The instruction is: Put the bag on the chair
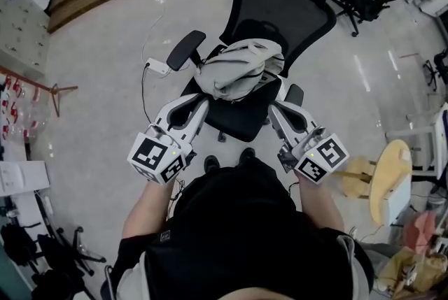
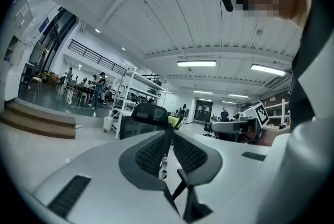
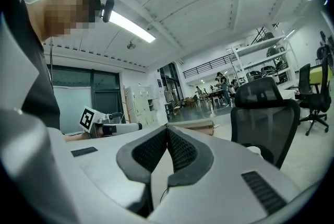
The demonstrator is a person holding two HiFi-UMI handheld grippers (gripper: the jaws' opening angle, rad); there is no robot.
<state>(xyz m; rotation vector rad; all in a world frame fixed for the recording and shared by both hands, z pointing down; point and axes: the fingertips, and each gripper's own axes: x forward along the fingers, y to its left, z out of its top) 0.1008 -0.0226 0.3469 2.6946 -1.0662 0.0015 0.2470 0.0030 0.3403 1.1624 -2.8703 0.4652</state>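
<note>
Starting nearest the body, held the left gripper (image 1: 201,107) and the right gripper (image 1: 274,110) about level, each with jaws pressed together on nothing. Just beyond their tips, saw the grey bag (image 1: 238,68) lying slumped on the seat of the black chair (image 1: 297,8), touched by neither gripper. Judged the placing step as good as done. Called next only for drawing both hands clear, or for a nudge deeper onto the seat should the bag look ready to slide.
</note>
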